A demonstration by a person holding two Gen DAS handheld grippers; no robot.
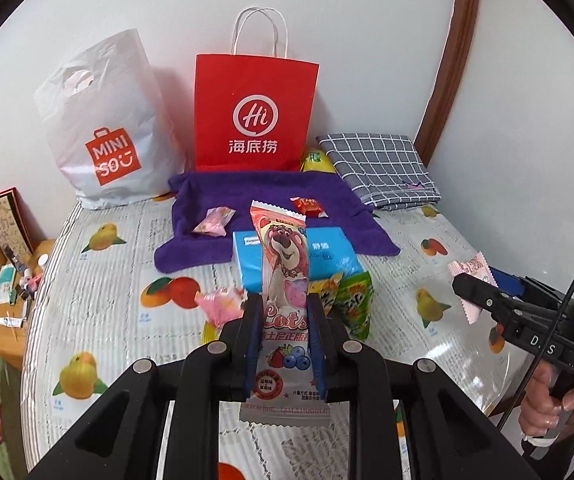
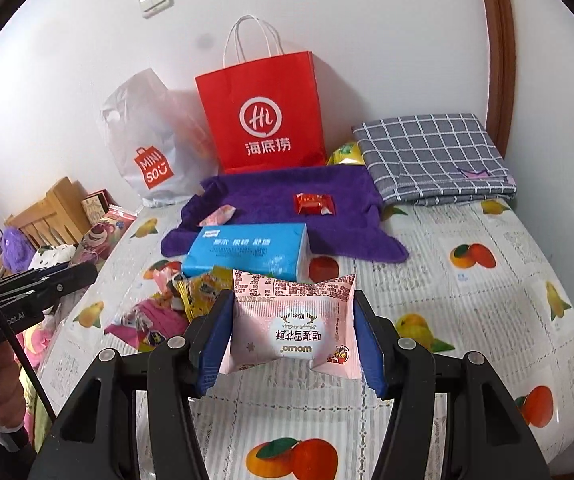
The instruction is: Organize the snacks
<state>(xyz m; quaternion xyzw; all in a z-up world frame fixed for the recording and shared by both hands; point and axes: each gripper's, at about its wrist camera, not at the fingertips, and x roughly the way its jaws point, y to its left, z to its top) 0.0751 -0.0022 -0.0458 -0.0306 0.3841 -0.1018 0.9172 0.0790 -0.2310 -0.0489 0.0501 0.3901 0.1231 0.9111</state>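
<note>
Left wrist view: a tabletop under a fruit-printed plastic cover (image 1: 99, 280) stands against a white wall. The left gripper (image 1: 285, 320) has its jaws clamped tight on one tall pink bear-printed snack packet (image 1: 285, 264), lifted above a blue tissue pack (image 1: 327, 258).

Right wrist view: the right gripper (image 2: 293, 340) has its jaws partly spread, squeezing one pink pillow-shaped pastry packet (image 2: 293, 324). Two bags stand behind: one red paper bag (image 2: 263, 116), one white plastic bag (image 2: 147, 140).

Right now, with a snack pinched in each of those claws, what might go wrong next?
The left gripper pinches the tall bear-print packet low down, so its top could flop or slip. The right gripper squeezes the puffy pink snack pack at its sides; it might crush or pop out. Carrying either to the red paper bag could snag loose wrappers near the blue tissue pack.
</note>
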